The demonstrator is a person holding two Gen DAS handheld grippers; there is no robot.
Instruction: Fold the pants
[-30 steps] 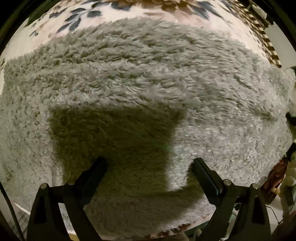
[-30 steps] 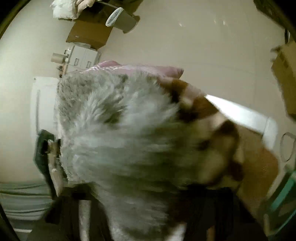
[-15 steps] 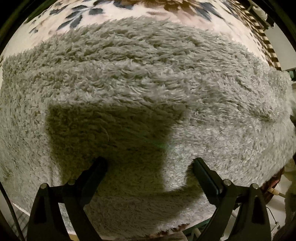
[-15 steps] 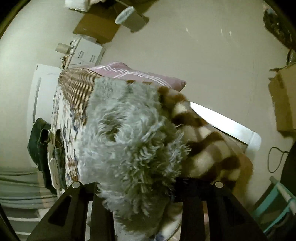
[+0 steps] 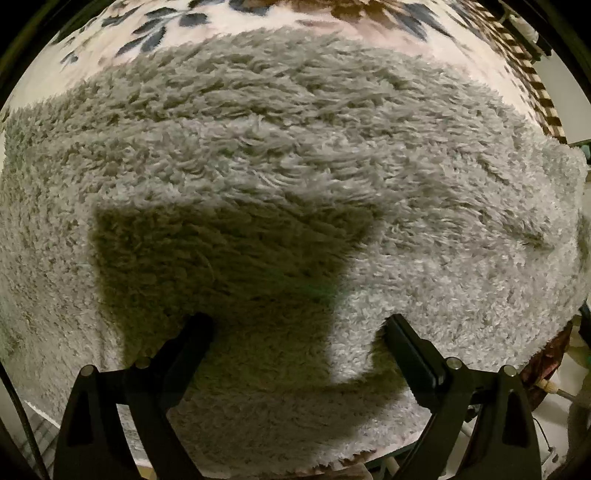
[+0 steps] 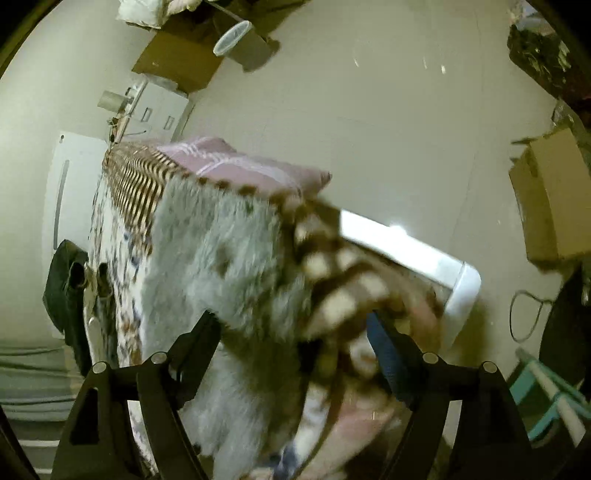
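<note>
Your left gripper (image 5: 299, 332) spread wide over the grey fleece pants (image 5: 295, 184) (touching nothing), your right gripper (image 6: 291, 332) just sprung open, pants edge loose between its jaws

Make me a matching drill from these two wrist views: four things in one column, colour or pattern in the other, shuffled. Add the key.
Things:
1. fleece pants
2. pillow
3. cardboard box
4. bed cover

Descriptions:
A. pink with pale stripes
B. plain brown
C. fluffy grey
D. pale with a dark leaf print

Pairs: 1-C, 2-A, 3-B, 4-D
</note>
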